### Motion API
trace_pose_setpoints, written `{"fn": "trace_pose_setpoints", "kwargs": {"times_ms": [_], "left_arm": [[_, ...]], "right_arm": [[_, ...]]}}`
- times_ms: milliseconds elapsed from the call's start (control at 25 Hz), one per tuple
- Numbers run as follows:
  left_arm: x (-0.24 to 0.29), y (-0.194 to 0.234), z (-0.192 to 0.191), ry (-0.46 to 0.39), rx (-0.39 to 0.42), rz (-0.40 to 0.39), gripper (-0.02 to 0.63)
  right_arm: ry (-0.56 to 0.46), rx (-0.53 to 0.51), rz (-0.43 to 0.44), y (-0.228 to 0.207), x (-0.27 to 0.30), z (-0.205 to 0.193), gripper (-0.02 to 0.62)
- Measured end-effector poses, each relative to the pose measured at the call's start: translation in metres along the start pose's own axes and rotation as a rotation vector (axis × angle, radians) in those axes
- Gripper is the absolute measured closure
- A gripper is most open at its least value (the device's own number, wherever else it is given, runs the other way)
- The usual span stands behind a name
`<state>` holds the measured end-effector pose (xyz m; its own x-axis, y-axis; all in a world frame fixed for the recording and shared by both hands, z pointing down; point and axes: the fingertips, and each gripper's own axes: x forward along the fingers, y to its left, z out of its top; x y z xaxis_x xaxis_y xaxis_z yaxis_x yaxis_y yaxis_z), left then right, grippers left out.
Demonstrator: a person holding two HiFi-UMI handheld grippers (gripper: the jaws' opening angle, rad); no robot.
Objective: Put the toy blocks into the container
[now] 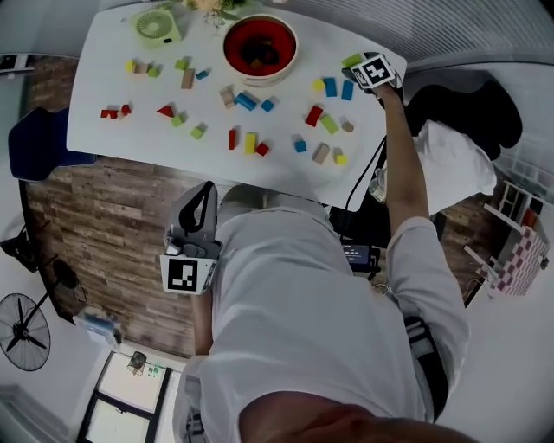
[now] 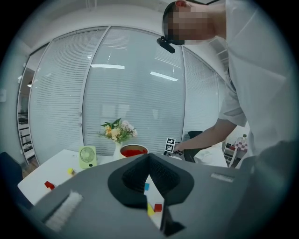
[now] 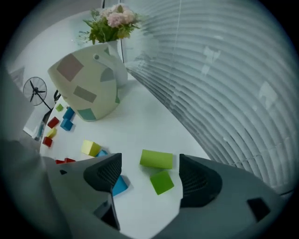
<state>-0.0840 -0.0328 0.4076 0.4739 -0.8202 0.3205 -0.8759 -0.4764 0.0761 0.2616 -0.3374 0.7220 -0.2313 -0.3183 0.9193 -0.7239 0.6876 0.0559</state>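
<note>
Toy blocks [image 1: 249,143]: scattered over the white counter [image 1: 104,82], spread from 3 through 6 to 9 o'clock of the container; a few dark pieces lie inside it.
Container [image 1: 260,48]: round bowl with a red inside, at the counter's far edge, 12 o'clock in the head view.
Green blocks: a long block [image 3: 156,159] and a cube [image 3: 162,181] lie just beside each other at 3 o'clock of the container.
Right hand-held gripper [image 3: 148,170]: tipped down over those two green blocks, jaws wide on either side, pads clear of both.
Left hand-held gripper [image 1: 204,197]: off the counter at its 6 o'clock, by the person's torso; jaws together, gripping nothing.
Fan [image 1: 157,24]: green, 9 o'clock of the container.
Flowers [image 3: 110,21]: in a vase behind the container.
</note>
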Motion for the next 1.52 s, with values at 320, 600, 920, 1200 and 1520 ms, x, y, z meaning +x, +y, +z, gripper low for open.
{"fn": "trace_pose_setpoints", "kwargs": {"times_ms": [320,600,920,1200,1520], "left_arm": [[-0.003,0.002,-0.010,0.043,-0.014,0.060,0.607],[0.008,-0.005,-0.009,0.033,-0.021,0.032,0.607],[0.002,-0.009,-0.007,0.018,-0.009,0.013,0.607],[0.001,-0.007,-0.001,-0.030,0.000,-0.027,0.607],[0.011,-0.010,0.012,-0.101,0.009,-0.129,0.607]], "right_arm": [[0.149,0.030,0.107,-0.012,0.040,-0.011,0.201],[0.173,-0.034,0.133,-0.001,0.041,-0.007,0.308],[0.077,-0.070,0.121,0.015,0.029,0.005,0.321],[-0.226,0.029,0.150,0.043,-0.026,0.047,0.321],[-0.577,0.137,0.160,0.102,-0.111,0.075,0.322]]}}
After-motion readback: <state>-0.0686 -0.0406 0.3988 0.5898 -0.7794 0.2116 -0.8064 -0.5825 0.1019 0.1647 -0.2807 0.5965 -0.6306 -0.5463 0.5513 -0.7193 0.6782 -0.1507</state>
